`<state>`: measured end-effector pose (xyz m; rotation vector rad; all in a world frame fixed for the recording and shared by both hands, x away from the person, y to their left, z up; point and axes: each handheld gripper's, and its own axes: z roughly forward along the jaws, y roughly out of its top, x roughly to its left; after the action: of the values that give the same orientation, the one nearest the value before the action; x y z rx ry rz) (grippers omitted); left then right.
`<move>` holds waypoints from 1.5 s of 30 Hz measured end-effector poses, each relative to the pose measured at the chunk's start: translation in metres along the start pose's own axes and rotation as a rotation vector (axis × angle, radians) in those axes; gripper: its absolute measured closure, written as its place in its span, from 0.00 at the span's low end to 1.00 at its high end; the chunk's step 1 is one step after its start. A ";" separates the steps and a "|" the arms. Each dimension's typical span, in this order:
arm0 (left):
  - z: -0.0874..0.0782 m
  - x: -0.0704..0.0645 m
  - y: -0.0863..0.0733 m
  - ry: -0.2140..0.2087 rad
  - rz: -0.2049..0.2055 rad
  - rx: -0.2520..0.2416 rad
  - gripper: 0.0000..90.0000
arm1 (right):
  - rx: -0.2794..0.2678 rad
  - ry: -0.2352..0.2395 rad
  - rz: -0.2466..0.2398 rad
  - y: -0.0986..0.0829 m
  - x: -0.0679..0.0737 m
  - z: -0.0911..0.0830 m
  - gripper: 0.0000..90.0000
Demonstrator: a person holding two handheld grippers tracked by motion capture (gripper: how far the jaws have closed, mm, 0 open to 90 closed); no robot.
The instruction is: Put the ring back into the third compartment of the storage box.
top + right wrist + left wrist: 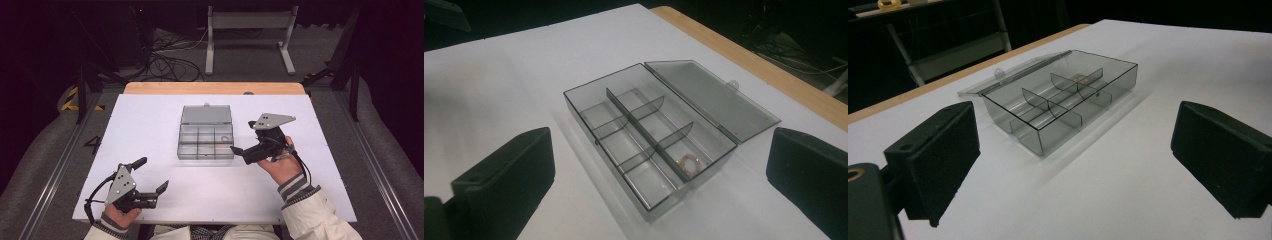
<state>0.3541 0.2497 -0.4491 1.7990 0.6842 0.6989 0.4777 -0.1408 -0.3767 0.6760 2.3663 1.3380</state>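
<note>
while its clear lid (pixel 206 114) lies folded back flat toward the far edge, a smoky transparent organizer box (pixel 205 142) sits open near the middle of the white tabletop (pixel 150 120). six compartments are formed by its dividers, and a small ring (pixel 688 163) with a coppery tint is seen on the floor of one corner compartment at the hinge side, on the right. just beside the box's right side, the right hand-held gripper (pixel 236 150) is held with its jaws spread wide and nothing between them, pointing toward the box. the left hand-held gripper (pixel 163 187) rests low near the front edge of the tabletop, well apart from the box, jaws likewise wide and empty. the step in hand is judged to be a reach for the ring or the lid. it would be done well if the right jaws were lowered straight into the compartment, kept clear of the thin dividers, and narrowed before closing, since the ring lies flat and could be pushed against the wall.
</note>
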 end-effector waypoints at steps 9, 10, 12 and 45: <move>0.000 0.000 0.000 0.002 0.003 -0.002 0.07 | -0.001 -0.005 0.025 -0.023 -0.003 -0.019 0.00; 0.000 0.000 0.000 0.002 0.003 -0.002 0.07 | -0.004 -0.007 0.028 -0.026 -0.004 -0.021 0.00; 0.001 0.000 0.000 0.004 0.005 0.000 0.07 | -0.004 -0.013 0.030 -0.030 -0.004 -0.024 0.00; -0.002 0.000 -0.003 0.012 -0.005 0.010 0.06 | 0.011 -0.010 0.054 -0.120 -0.004 -0.037 0.00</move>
<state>0.3526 0.2519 -0.4512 1.8032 0.7012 0.7041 0.4340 -0.2227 -0.4620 0.7535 2.3644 1.3417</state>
